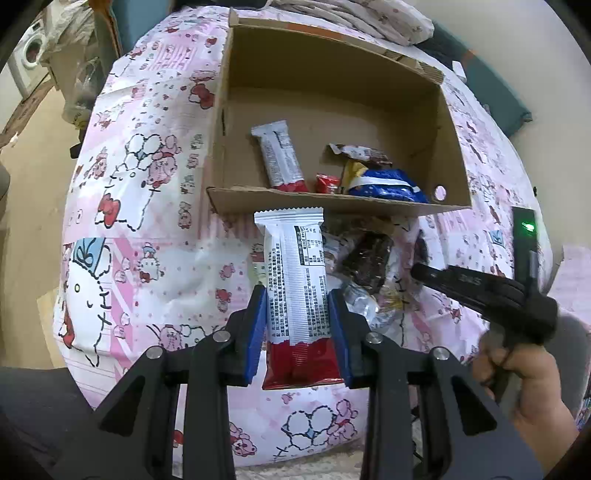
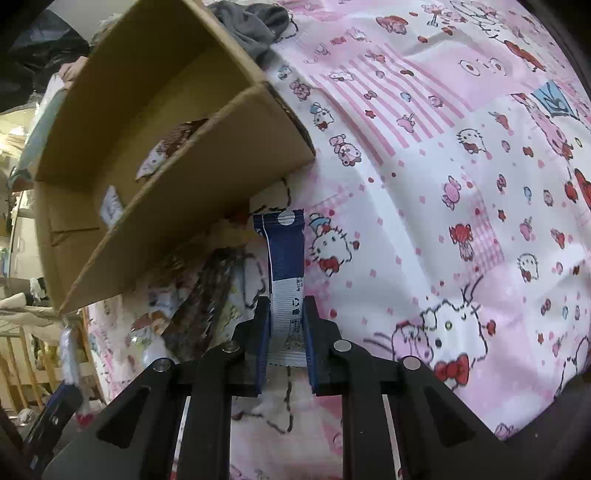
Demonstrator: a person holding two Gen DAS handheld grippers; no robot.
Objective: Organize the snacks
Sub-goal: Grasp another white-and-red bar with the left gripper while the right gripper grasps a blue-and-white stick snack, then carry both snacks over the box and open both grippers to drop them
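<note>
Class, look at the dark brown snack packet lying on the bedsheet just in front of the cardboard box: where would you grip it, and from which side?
Grip the dark brown snack packet across its narrow width, near its nearer end, coming from above. It lies flat among loose wrappers, and the cardboard box wall blocks its far end. Both the left gripper and right gripper already hold packets, so one must unload first.

A pink cartoon-print bedsheet (image 1: 147,229) covered the bed; beyond it — a white washing machine (image 1: 31,55) on a beige floor (image 1: 33,177), beside a pale wall (image 1: 517,33).

1 box (image 1: 332,206), approx 9 snacks (image 1: 295,280)
</note>
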